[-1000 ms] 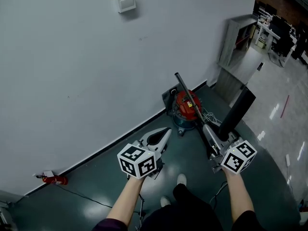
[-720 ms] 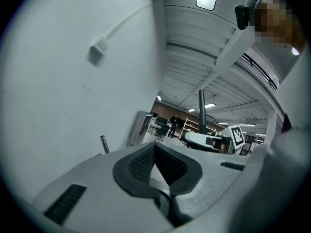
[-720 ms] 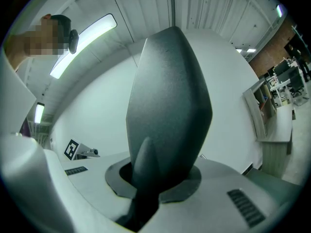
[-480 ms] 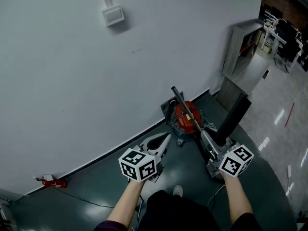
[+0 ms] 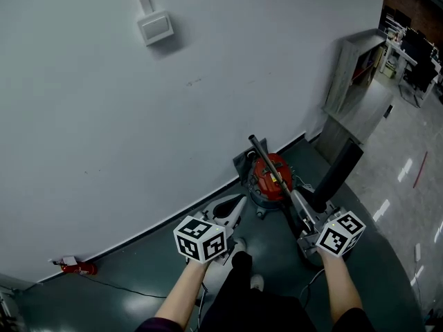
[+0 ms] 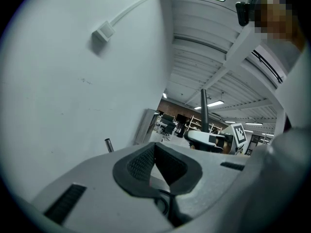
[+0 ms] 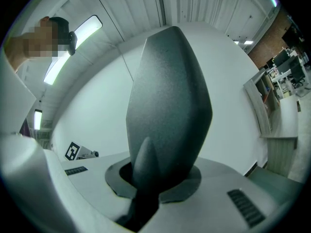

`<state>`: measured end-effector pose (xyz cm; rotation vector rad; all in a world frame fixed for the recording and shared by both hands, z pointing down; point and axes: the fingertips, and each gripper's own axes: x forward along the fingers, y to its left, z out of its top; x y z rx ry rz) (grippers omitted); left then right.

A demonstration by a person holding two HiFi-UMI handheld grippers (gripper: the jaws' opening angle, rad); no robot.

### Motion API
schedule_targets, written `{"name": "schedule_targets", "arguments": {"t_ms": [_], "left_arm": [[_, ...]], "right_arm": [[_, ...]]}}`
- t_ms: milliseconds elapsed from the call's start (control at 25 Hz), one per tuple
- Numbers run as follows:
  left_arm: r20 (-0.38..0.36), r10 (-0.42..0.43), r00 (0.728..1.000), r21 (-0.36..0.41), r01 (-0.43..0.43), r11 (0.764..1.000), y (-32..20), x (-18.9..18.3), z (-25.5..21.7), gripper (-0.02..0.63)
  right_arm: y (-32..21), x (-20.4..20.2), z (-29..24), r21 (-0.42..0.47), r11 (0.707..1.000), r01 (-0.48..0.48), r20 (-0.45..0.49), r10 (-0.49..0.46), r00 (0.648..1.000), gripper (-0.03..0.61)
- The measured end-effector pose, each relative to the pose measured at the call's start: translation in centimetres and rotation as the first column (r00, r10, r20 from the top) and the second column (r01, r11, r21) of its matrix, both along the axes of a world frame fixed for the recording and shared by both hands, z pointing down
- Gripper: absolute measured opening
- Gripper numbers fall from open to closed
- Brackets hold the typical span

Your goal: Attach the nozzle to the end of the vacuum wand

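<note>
1. Right gripper [image 5: 303, 203]: the jaws stand narrowly apart, clamped on the base of the nozzle [image 5: 338, 168]. In the right gripper view the gripper [image 7: 155, 178] has the nozzle [image 7: 170, 101], dark grey and matt, rising broad from between its pads and filling the middle of the frame.

2. Left gripper [image 5: 239, 203]: the jaws are closed together and hold nothing. The left gripper view shows the gripper [image 6: 154, 154] with its 2 black pads meeting at the tip and no object between them.

3. Nozzle: held above the floor [image 5: 387, 268] at the right of the head view. It slants up and away from the right gripper and touches neither the vacuum nor the wand. From the left gripper view it shows edge-on as a slim dark upright [image 6: 204, 110].

4. Vacuum wand [image 5: 266, 159]: a dark tube leaning across the red vacuum canister [image 5: 271, 175], its free end uppermost and close to the white wall [image 5: 208, 102]. The end [image 6: 108, 144] is bare. The wand lies between the 2 grippers, beyond their tips, and neither touches it.

5. Surroundings: the canister stands on the dark green floor at the foot of the wall. A grey wall box [image 5: 155, 28] is mounted high on the wall. A grey cabinet [image 5: 353, 68] stands at the far right. A small red object [image 5: 76, 267] lies at the wall base on the left; its type cannot be made out.
</note>
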<state>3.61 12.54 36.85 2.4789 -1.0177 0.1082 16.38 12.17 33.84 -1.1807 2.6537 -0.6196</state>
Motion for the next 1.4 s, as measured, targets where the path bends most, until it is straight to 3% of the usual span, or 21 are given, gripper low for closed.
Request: {"name": "schedule_targets", "arguments": {"t_ms": [800,1400], "left_arm": [[-0.050,0.082,0.995,-0.060,-0.085,0.995,-13.6,-1.4,2.9,0.003],[-0.072,0.076,0.995,-0.122,-0.084,0.989,-18.6,-3.0,5.8,0.003]], "right_arm": [[-13.0,-2.6,1.3,-0.037,0.996,-0.082,-0.041,0.081,0.996,0.054],[-18.2,-2.8,2.8,-0.064,0.990,-0.125,-0.055,0.122,0.991,0.054]]}}
